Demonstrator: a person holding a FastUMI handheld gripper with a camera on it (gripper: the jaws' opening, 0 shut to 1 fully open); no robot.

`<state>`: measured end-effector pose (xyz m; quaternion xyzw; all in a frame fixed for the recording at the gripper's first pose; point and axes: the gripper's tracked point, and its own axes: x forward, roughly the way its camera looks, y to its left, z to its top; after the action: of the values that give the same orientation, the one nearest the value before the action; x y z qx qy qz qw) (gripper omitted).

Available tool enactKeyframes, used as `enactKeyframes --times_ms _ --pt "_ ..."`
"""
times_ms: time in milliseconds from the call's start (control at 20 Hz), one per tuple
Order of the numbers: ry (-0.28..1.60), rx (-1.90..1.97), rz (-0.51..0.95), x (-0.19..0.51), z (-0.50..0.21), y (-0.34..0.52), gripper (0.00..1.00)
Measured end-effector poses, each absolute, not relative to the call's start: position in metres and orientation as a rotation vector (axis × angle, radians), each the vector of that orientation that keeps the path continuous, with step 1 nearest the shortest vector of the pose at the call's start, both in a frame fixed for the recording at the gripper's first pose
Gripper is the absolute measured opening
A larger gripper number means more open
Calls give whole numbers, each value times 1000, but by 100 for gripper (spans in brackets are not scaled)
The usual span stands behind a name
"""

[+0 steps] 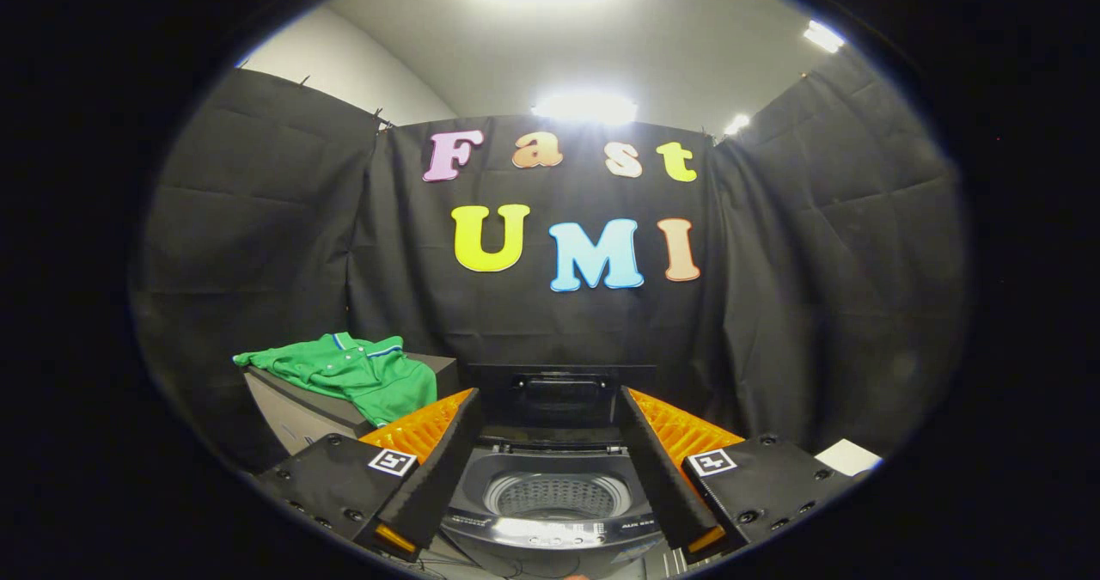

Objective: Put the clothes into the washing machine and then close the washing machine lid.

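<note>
Hovering above the washing machine, the gripper has its fingers spread wide apart with nothing held between them. The machine's lid stands raised, showing the drum. A green shirt lies on a box just left of the machine.

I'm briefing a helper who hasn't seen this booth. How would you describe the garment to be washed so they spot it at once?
Start at the washing machine, lid raised, drum showing between the open, empty jaws of the gripper. Beside it, beyond one finger, stands a grey box. Draped over its top is the green polo shirt, the only cloth item there, bright green with a striped collar.
</note>
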<state>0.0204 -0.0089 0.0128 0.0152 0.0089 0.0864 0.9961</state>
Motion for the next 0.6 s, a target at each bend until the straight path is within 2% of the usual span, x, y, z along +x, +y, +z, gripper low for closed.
enactKeyframes --times_ms 350,600 --pt "52 66 319 50 22 23 98" --pt "41 95 377 74 44 79 98"
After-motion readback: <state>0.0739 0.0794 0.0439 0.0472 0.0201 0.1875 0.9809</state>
